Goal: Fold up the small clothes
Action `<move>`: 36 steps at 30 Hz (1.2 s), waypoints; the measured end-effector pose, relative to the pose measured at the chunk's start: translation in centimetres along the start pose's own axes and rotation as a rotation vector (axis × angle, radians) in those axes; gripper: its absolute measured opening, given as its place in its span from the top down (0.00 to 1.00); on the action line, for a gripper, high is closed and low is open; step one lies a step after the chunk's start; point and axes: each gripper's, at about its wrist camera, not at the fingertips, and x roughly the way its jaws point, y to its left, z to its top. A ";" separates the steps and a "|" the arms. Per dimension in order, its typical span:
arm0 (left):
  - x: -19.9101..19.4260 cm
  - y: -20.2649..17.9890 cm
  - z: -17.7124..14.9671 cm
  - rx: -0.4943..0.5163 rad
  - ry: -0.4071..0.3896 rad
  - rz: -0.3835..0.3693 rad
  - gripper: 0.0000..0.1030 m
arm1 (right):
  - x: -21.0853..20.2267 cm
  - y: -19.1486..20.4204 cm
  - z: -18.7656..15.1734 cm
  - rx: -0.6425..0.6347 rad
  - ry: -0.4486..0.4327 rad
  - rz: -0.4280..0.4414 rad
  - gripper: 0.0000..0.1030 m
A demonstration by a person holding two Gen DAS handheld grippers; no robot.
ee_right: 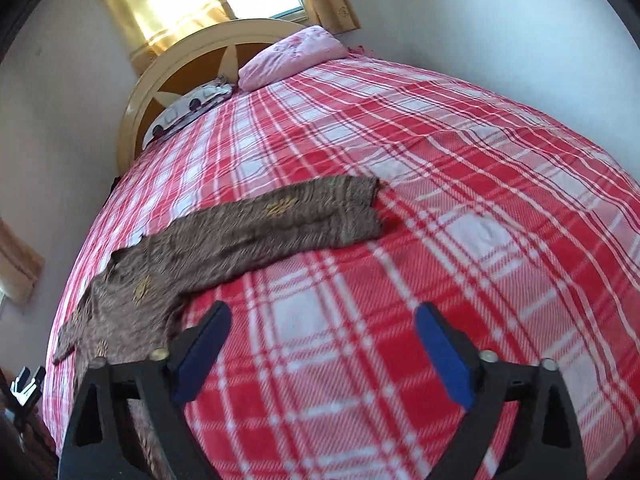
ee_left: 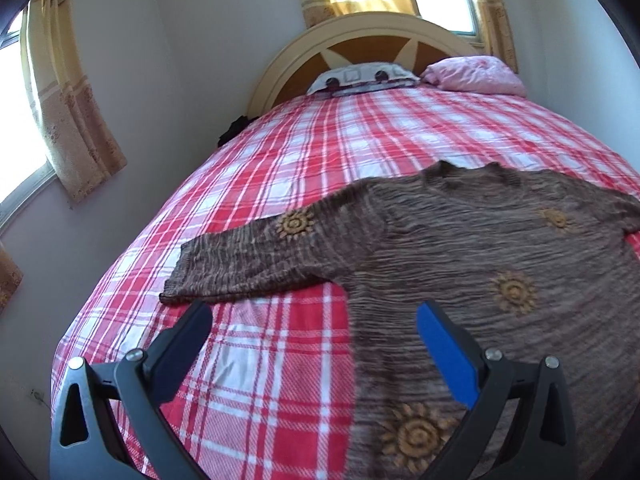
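Observation:
A brown crinkled top with orange sun motifs lies flat on the red and white plaid bedcover, neck toward the headboard. Its left sleeve stretches out just beyond my left gripper, which stands open over the top's left side edge, nothing between its blue pads. In the right wrist view the top's right sleeve reaches toward the middle of the bed. My right gripper hovers open over bare bedcover, nearer the camera than that sleeve, holding nothing.
A cream and brown headboard stands at the far end with a pink pillow and a patterned pillow. Curtained windows line the walls. A dark object sits by the bed's far left edge.

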 end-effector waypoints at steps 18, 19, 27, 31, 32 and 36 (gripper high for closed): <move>7.8 3.0 -2.5 -0.108 0.170 0.056 0.00 | 13.5 -2.1 8.6 0.012 0.062 -0.074 0.37; 7.9 3.1 -2.5 -0.114 0.173 0.052 0.00 | 14.0 -2.2 8.6 0.011 0.070 -0.075 0.37; 8.8 2.9 -2.8 -0.126 0.219 0.058 0.00 | 15.5 -1.7 8.5 -0.028 0.088 -0.062 0.43; 9.0 3.0 -2.8 -0.128 0.223 0.057 0.00 | 15.6 -1.6 8.5 -0.036 0.089 -0.065 0.68; 9.0 3.1 -2.9 -0.130 0.224 0.054 0.00 | 15.6 -1.7 8.4 -0.034 0.086 -0.059 0.71; 9.1 3.1 -2.8 -0.130 0.227 0.054 0.00 | 15.6 -1.6 8.3 -0.037 0.079 -0.055 0.78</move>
